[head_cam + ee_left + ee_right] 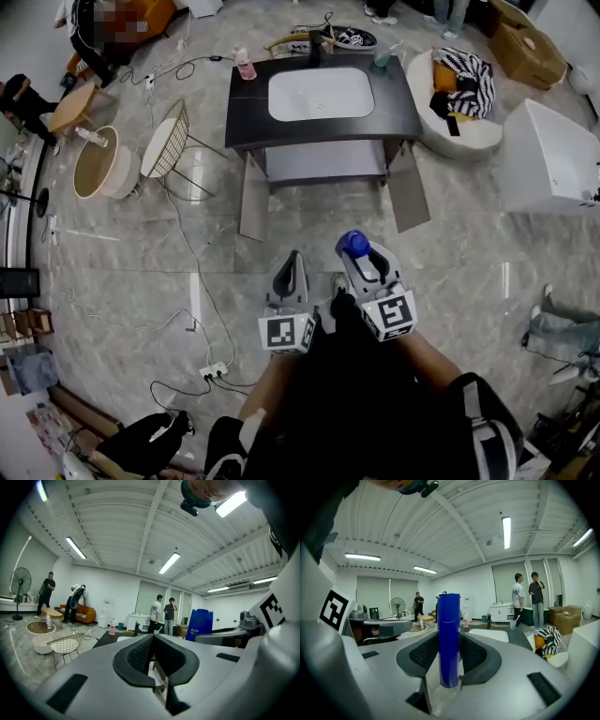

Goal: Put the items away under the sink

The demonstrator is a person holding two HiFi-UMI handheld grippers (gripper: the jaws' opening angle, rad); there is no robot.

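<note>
Reaches forward and down with both forearms, carrying the left gripper (292, 267) and the right gripper (360, 255) side by side in front of the body, just apart, the right one slightly ahead. Points both toward the sink cabinet (323, 159).

Clamps the right gripper's jaws on the blue bottle (449, 639), one pad against each side, with the blue top sticking out past the pads and a clear part low down near the camera. Presses the left gripper's jaws together at the tips, with nothing between them.

Carries a black-and-white square pattern on each marker cube (286, 331), without letters. Shows a line of white print on the bottle in the left gripper view, too small to read.

Stands well back from the cabinet on grey marbled floor (469, 253). Faces both cabinet doors (253, 197) swung open, with a white basin (321, 94) set in the dark surface (253, 112) above, a pink bottle (245, 64) at its back left corner and a small teal container (381, 56) at the back right.
</note>
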